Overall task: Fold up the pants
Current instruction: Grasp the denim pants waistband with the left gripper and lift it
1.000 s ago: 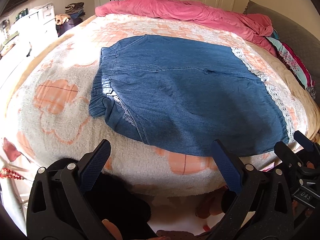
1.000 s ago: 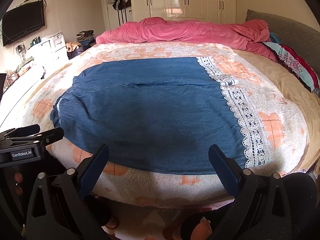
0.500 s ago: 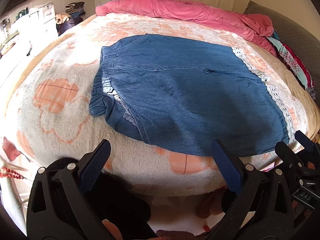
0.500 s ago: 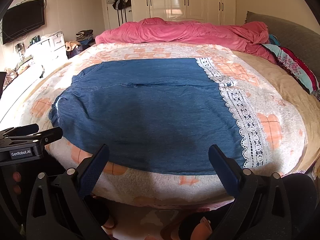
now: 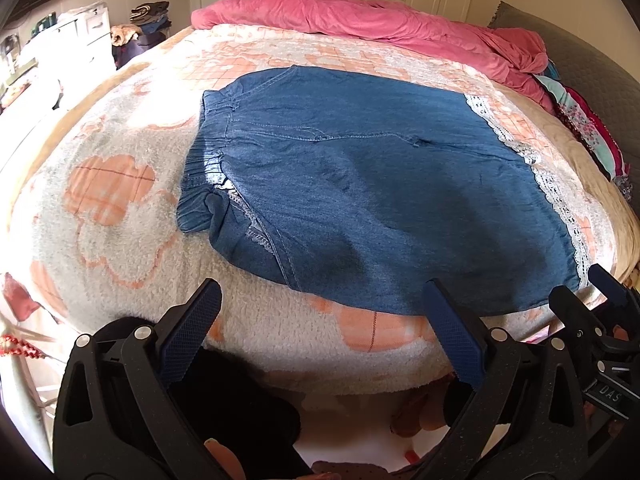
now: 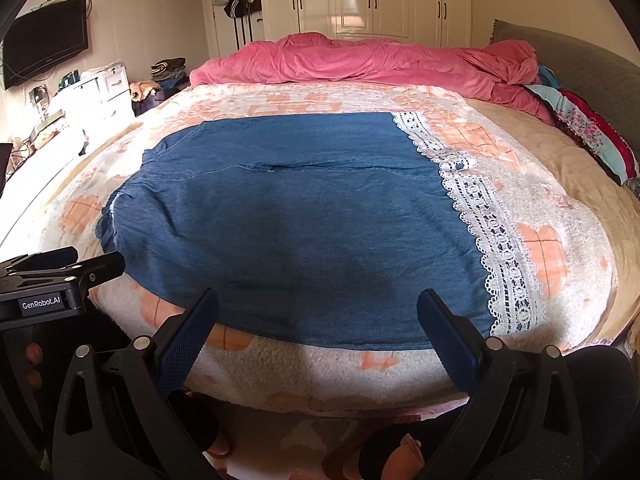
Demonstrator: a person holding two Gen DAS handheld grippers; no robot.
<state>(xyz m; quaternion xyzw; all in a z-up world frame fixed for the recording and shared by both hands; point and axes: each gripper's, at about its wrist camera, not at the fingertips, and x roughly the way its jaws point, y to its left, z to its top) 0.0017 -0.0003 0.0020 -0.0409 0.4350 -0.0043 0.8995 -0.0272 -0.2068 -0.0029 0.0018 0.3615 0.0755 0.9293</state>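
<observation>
Both grippers are held low and level, pointed forward, with nothing caught in either one. The left gripper [image 5: 320, 312] is spread wide, its blue-padded fingers [image 5: 188, 332] angled outward. Same story for the right gripper [image 6: 318, 322]: jaws are kept far apart and the textured pads [image 6: 450, 340] are bare. The two are held side by side, since each one can be spotted at the edge of the other's view. A few fingertips of the left hand [image 6: 34, 364] can be made out beneath its gripper.

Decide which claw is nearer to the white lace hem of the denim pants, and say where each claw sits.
Right. The right claw hovers open at the near bed edge, just beside the lace hem. The left claw hovers open further along, toward the waistband.
</observation>
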